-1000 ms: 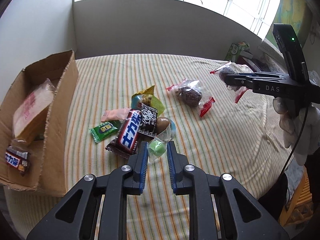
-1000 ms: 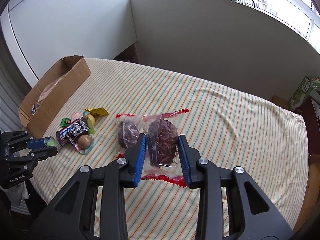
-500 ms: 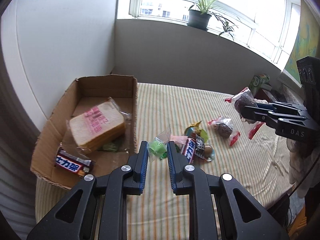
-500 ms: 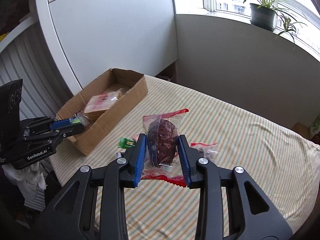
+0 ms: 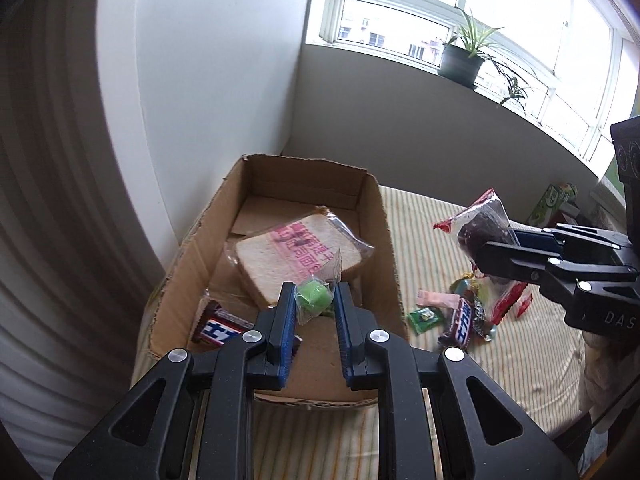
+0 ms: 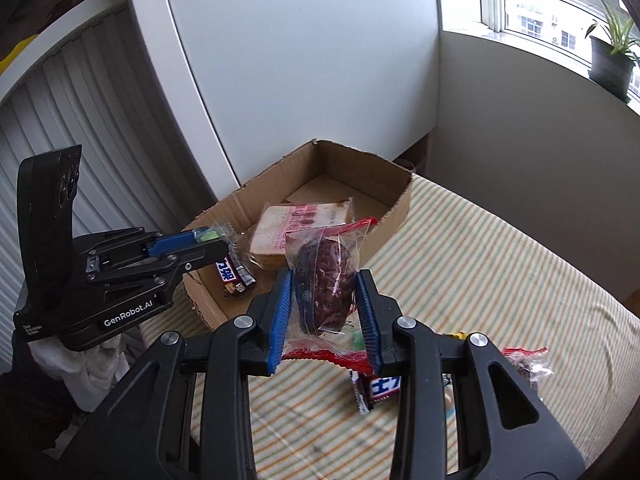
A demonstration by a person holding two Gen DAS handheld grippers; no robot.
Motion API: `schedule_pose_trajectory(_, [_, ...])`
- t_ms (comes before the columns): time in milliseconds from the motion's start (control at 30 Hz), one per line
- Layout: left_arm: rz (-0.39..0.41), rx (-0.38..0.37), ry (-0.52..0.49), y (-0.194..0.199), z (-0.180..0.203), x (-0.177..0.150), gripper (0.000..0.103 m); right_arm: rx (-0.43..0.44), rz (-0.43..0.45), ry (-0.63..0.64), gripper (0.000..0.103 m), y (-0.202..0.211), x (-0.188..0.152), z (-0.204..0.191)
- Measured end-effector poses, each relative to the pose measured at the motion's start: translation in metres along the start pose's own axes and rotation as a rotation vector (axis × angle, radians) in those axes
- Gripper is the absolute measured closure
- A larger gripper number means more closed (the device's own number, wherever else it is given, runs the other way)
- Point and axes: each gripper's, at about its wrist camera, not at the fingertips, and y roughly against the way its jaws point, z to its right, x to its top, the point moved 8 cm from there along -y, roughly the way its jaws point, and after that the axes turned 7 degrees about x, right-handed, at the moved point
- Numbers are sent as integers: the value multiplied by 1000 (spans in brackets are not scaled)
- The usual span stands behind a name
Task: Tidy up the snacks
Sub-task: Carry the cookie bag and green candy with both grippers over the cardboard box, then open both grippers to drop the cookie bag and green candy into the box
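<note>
The left gripper [image 5: 315, 305] pinches a green candy in clear wrap [image 5: 314, 304], low centre of its frame, over the near end of the cardboard box [image 5: 380, 216]. Beneath it lie a bagged bread slice [image 5: 288, 256] and a chocolate bar [image 5: 218, 330] (the bar hugs the near left corner); the box's far end, toward the upper centre, is bare. The right gripper [image 6: 324, 300] clamps a dark pastry in a red-edged bag [image 6: 326, 280] at frame centre, just beside the box's right wall. Loose snacks [image 5: 460, 316] sit on the striped cloth [image 6: 500, 264] at lower right; open cloth stretches toward the right edge.
</note>
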Motion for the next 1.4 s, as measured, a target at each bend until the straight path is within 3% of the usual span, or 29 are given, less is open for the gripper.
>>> schedule_pose_trajectory(433, [2,28,58,-10,-37,7,86,39,-62,38,70,-50,7,-29])
schedule_pose_trajectory(567, [12,20,72,-7,-42,9,85,37,-50,41,64,-51,10,-33])
schedule_pose_trajectory(700, [11,23,79,-6,-44,10,82,30,-31,32,58,-45,14,-29])
schedule_pose_trajectory(933, [17,20,68,-3,-40,11,82,11,-13,15,58,-26,13,-16])
schedule_pose_trajectory(1033, [14,15,66,-2,-37,12,70,-5,-8,12,58,-17,9,-13])
schedule_pose_trajectory(1267, [32,-4,55,9,-24,12,70,-47,18,-9,57,16,0,7])
schedule_pose_trajectory(1333, [38,-11,50,14,-19,12,70,-67,31,-17,53,30,-4,16])
schedule_pose_trajectory(1400, [47,-20,43,19,-12,13,70,-93,47,-25,42,44,-7,28])
